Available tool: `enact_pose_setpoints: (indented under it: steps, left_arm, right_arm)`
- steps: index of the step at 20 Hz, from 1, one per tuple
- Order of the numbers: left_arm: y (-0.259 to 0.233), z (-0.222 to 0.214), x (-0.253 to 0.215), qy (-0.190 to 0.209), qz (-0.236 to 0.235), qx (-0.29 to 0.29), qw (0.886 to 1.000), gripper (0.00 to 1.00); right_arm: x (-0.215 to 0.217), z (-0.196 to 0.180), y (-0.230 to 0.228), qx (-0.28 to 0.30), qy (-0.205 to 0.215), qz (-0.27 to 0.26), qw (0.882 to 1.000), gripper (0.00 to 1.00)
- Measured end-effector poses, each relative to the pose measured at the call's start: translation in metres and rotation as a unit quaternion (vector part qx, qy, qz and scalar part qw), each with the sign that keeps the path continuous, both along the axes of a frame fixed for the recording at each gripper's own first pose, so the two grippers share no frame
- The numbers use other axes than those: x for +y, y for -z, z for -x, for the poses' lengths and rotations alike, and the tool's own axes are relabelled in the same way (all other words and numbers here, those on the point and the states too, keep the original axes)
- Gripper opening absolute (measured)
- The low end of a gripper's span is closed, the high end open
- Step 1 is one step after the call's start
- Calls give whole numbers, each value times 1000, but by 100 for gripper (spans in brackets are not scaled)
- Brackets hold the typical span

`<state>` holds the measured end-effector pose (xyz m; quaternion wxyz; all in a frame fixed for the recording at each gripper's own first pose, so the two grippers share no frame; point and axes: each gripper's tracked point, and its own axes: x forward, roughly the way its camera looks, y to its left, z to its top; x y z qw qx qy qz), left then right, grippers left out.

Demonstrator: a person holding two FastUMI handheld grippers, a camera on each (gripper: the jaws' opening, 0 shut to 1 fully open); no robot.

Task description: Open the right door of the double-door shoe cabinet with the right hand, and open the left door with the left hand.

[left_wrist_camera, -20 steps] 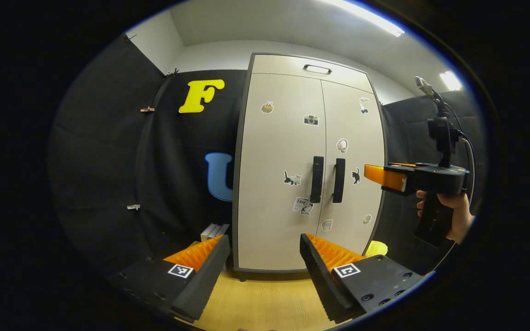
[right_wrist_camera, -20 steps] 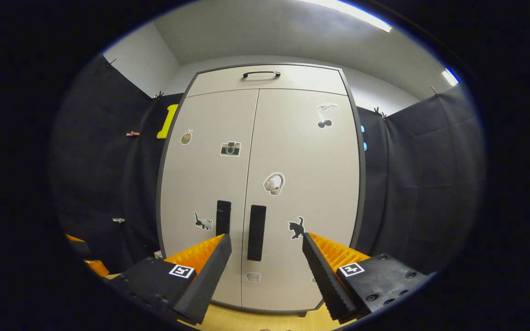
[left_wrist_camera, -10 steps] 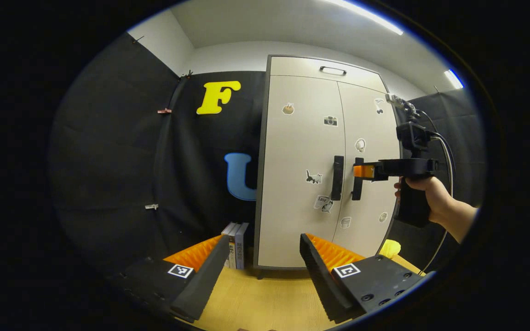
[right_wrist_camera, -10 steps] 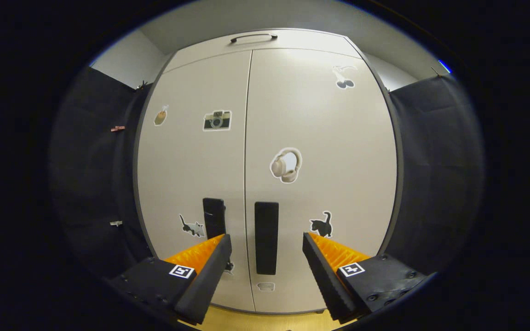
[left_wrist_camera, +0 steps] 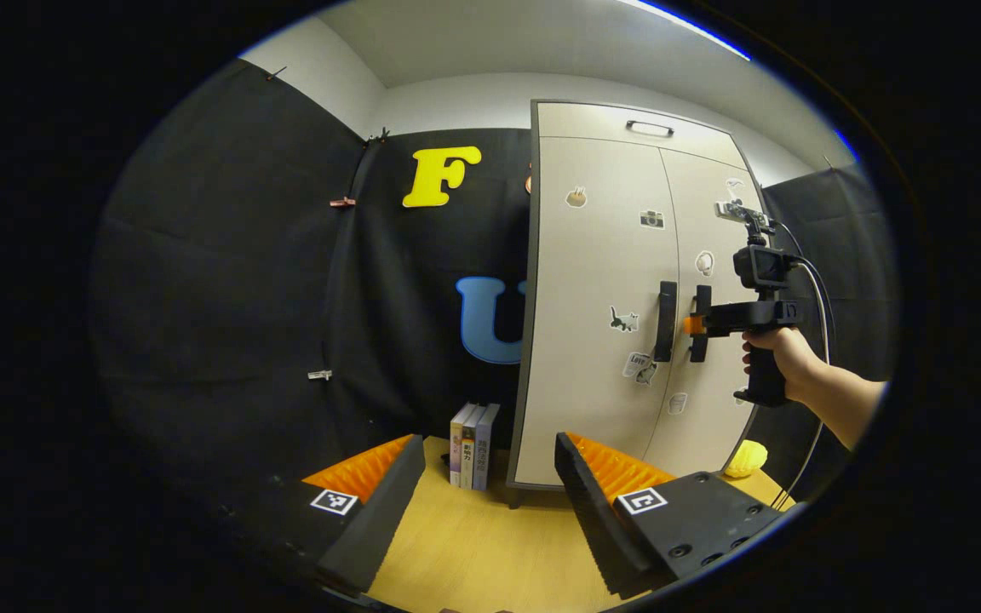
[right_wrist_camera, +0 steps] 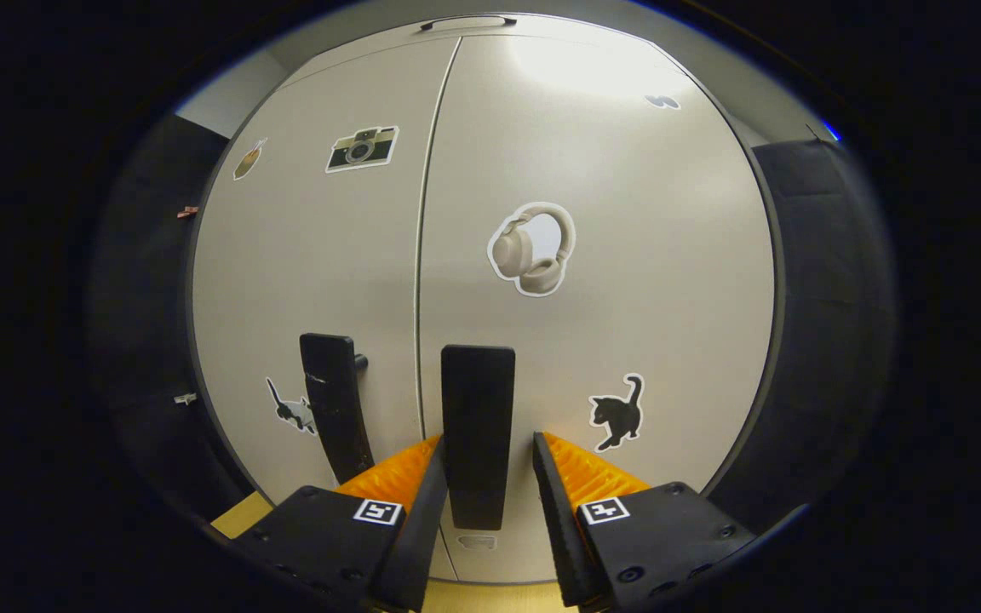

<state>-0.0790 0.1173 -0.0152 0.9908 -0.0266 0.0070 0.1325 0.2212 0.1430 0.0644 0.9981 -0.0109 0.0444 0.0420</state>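
The pale double-door shoe cabinet (left_wrist_camera: 601,281) stands with both doors closed. In the right gripper view its right door handle (right_wrist_camera: 478,426), a black vertical bar, stands between the fingertips of my right gripper (right_wrist_camera: 488,438). The jaws straddle the bar closely; a thin gap shows on its right side. The left door handle (right_wrist_camera: 333,409) is just to the left. In the left gripper view a hand (left_wrist_camera: 776,358) holds the right gripper (left_wrist_camera: 695,325) at the right handle (left_wrist_camera: 700,323), beside the left handle (left_wrist_camera: 666,322). My left gripper (left_wrist_camera: 488,443) is open, well back from the cabinet, holding nothing.
A few books (left_wrist_camera: 473,434) stand on the wooden floor (left_wrist_camera: 473,545) against the cabinet's left side. A yellow object (left_wrist_camera: 746,460) lies at its right foot. A top flap with a small handle (left_wrist_camera: 648,128) sits above the doors. Black cloth walls surround the booth.
My right gripper has moved up to the cabinet and its fingers have narrowed around the right door handle. The left gripper's view has swung left, so the cabinet now sits farther right.
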Motion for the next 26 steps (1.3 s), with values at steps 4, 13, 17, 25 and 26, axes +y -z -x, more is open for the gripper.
enact_pose_setpoints:
  steps: [4,13,17,25,26]
  left_arm:
    - [-2,9,9,-20,-2,2,1000,95]
    - [-9,38,11,-38,-9,-6,999,95]
    - [-12,45,4,-35,-13,-4,999,95]
    - [-17,23,-34,-3,-17,-6,1000,95]
    - [-17,18,-39,1,-17,-5,1000,95]
  right_arm:
    - [6,2,-2,-2,-5,-4,1000,37]
    - [7,3,0,23,-31,-26,999,16]
    - [6,11,-2,27,-47,-18,998,16]
    - [-8,44,-9,34,-106,-28,993,16]
    - [-11,47,-10,34,-110,-30,993,16]
